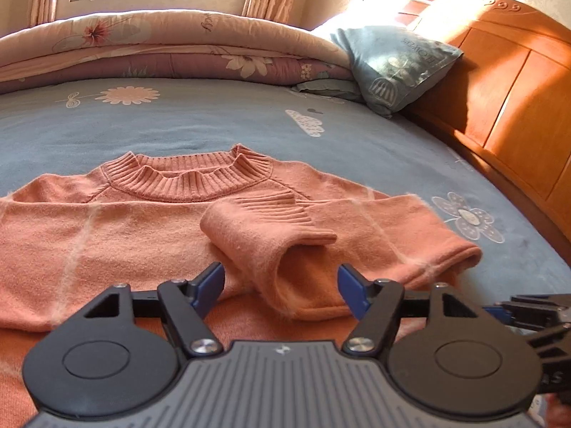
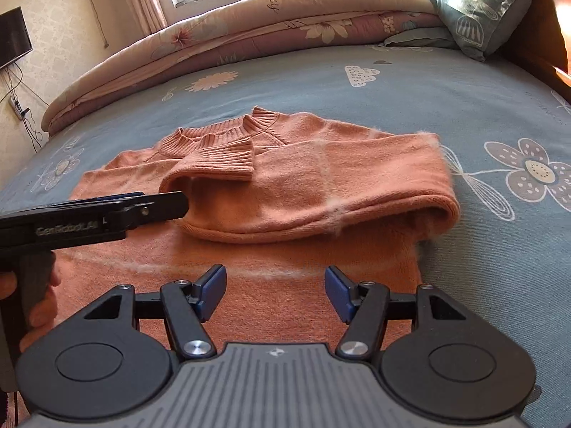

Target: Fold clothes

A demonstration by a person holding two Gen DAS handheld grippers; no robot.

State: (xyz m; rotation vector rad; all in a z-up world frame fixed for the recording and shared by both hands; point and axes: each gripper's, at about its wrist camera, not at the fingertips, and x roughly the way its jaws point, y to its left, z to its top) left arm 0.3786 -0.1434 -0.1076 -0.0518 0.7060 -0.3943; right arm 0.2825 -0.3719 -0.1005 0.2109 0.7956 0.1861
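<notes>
An orange sweater (image 1: 142, 221) lies flat on the blue flowered sheet (image 1: 214, 121) of a bed, its ribbed collar (image 1: 185, 174) toward the rolled quilt (image 1: 160, 46) on the far side. One sleeve (image 1: 271, 228) is folded across the sweater's chest, its ribbed cuff (image 1: 285, 207) resting just below the collar. The sleeve's outer fold (image 2: 446, 192) lies at the sweater's edge nearest the wooden headboard (image 1: 517, 89). Pale fuzzy stripes cross the knit.

The left gripper (image 1: 282, 285) hangs over the sweater's near part, its jaws apart with the blue pads (image 1: 210, 281) on either side of the folded sleeve's near end; the pads do not press on the cloth. In the right wrist view this gripper reaches in from the side, its tip just beside the sleeve's bend, held by a hand (image 2: 43, 285).

The right gripper (image 2: 276, 285) hovers over the sweater's lower body, jaws apart, nothing between its pads (image 2: 214, 285).

A blue pillow (image 1: 396, 64) leans against the headboard beyond the sweater, next to the quilt.
</notes>
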